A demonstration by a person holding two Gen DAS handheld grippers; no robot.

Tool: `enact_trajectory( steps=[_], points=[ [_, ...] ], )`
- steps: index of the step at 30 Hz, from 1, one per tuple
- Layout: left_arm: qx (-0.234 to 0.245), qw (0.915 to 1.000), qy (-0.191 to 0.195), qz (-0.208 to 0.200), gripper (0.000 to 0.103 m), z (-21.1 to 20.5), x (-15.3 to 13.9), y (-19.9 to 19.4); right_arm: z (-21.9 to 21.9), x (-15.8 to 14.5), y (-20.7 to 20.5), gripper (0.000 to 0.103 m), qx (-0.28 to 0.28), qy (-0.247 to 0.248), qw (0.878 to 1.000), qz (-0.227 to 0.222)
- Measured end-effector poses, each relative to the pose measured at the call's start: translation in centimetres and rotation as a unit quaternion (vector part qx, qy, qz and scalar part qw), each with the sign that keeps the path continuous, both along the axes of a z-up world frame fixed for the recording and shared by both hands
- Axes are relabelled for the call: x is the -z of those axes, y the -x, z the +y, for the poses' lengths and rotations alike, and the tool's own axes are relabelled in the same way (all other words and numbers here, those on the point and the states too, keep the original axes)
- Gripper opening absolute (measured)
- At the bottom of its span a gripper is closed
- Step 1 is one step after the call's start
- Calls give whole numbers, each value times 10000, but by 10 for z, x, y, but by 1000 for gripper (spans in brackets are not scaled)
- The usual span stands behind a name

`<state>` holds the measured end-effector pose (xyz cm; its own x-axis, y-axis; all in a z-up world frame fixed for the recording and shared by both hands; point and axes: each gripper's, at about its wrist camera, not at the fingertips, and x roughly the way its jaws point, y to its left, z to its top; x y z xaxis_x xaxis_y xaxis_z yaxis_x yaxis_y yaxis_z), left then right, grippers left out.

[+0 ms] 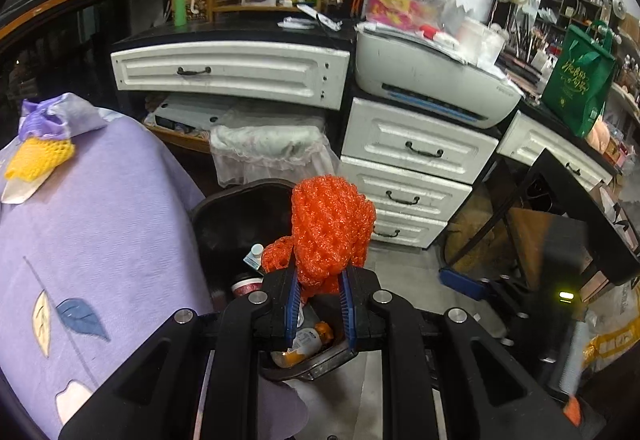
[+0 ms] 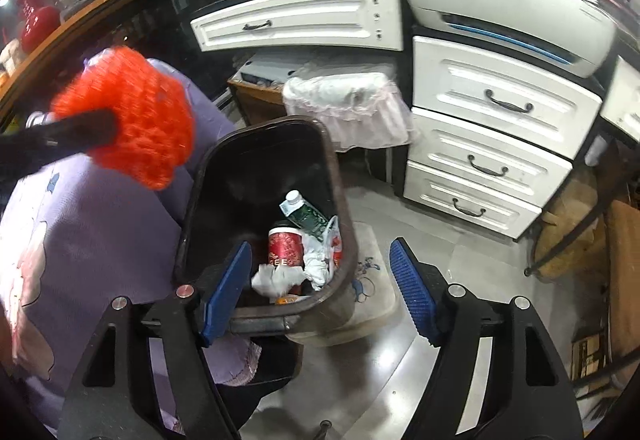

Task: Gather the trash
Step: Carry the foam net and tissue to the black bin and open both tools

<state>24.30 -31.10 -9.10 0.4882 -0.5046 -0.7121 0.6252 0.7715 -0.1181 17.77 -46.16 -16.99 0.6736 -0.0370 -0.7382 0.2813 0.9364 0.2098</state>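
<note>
My left gripper [image 1: 319, 300] is shut on an orange foam net [image 1: 330, 228] and holds it above the near rim of a dark trash bin [image 1: 236, 207]. In the right wrist view the same net [image 2: 136, 115] hangs left of the bin [image 2: 276, 131], blurred. The bin holds a red cup [image 2: 285, 244], a green carton [image 2: 308, 217], crumpled white paper [image 2: 280, 276] and an orange bottle [image 1: 306, 342]. My right gripper [image 2: 320, 284] is open and empty over the bin's near rim. A yellow foam net [image 1: 38, 157] lies on the purple cloth [image 1: 100, 240].
White drawers [image 2: 492, 143] stand behind the bin, with a printer [image 2: 504, 7] on top. A lace-covered stool [image 2: 344, 99] sits behind the bin. A purple wrapper [image 1: 44, 119] and white scrap [image 1: 18, 193] lie by the yellow net. A green bag [image 1: 580, 79] stands far right.
</note>
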Motion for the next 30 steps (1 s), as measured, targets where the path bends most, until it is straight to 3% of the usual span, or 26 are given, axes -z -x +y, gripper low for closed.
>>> enact_trajectory(
  steps=[8, 19, 22, 24, 30],
  points=[
    [-6, 9992, -337, 200, 17, -18, 22, -12, -19, -8, 21, 75, 295, 88, 9995, -68],
    [25, 9982, -487, 341, 22, -25, 37, -17, -30, -5, 28, 75, 459, -14, 9989, -63],
    [34, 9982, -508, 305, 37, -26, 37, -17, -31, -4, 29, 75, 494, -56, 9988, -52],
    [19, 9987, -437, 253, 57, -24, 34, -15, -31, -3, 29, 75, 504, -92, 9987, -40],
    [22, 9996, -281, 66, 74, -22, 26, -12, -29, -3, 30, 77, 508, -136, 9986, -26]
  ],
)
